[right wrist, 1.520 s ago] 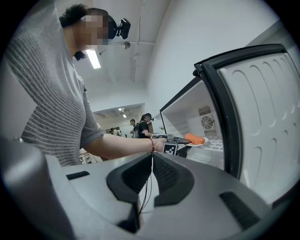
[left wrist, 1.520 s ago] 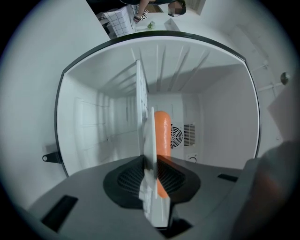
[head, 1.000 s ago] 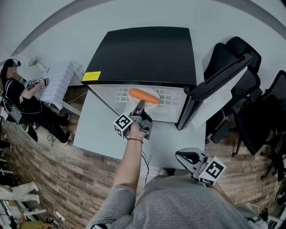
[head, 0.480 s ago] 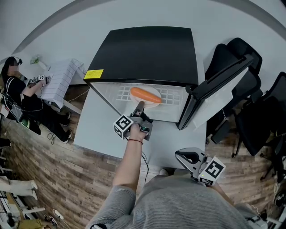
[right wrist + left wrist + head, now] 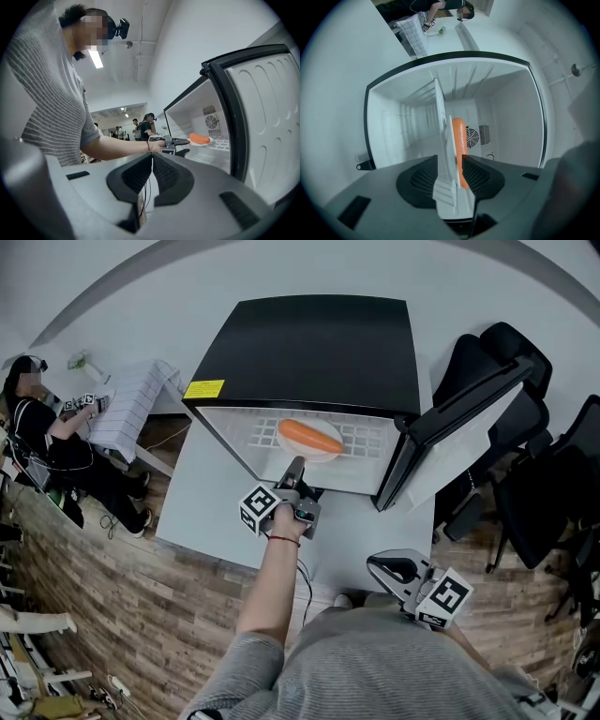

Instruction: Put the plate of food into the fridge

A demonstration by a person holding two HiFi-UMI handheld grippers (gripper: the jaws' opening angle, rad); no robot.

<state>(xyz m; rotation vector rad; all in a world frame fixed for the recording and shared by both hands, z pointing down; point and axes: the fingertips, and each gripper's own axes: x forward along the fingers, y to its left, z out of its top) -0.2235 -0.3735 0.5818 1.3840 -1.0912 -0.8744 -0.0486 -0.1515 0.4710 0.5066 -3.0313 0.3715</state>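
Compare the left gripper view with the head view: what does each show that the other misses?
Only the left gripper view: the fan grille at the back of the fridge, and the plate edge-on between the left gripper's jaws, which have just been opening. Only the head view: the right gripper and black office chairs. Both: the orange food on the plate inside the fridge.

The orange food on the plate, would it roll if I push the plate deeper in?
Probably apt to roll: the orange food is long and round-sided, lying on a shallow plate. The plate looks stiff, so it would likely slide whole rather than flex.
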